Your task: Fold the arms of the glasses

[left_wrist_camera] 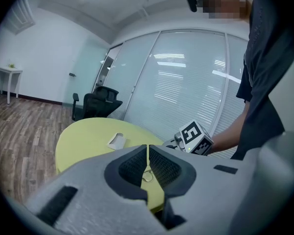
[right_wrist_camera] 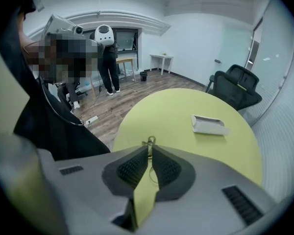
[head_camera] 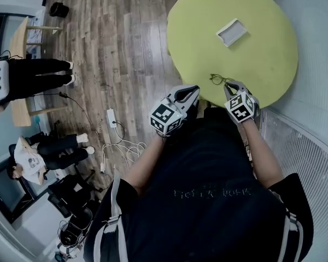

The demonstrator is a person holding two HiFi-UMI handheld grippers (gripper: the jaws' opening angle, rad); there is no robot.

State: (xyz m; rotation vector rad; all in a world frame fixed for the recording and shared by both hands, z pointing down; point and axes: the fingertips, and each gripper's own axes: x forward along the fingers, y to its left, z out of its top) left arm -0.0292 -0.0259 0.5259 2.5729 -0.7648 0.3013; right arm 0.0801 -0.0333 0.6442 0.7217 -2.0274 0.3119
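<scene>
Right fingers [right_wrist_camera: 132,169] pinch the glasses [head_camera: 221,79] near the table [head_camera: 208,31] edge, left fingers [left_wrist_camera: 135,165] clenched empty; we risk dragging them off.

Round yellow-green table [head_camera: 262,64] with glasses [head_camera: 221,79], white case [head_camera: 231,31]

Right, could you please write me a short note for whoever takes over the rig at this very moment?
Left gripper: tongs shut, empty, beside the glasses.
Right gripper: tongs shut on one arm of the glasses, at the near edge of the round table.
White box: farther back on the table.
Done: one arm gripped.
Left: both arms seem unfolded; fold them.
</scene>
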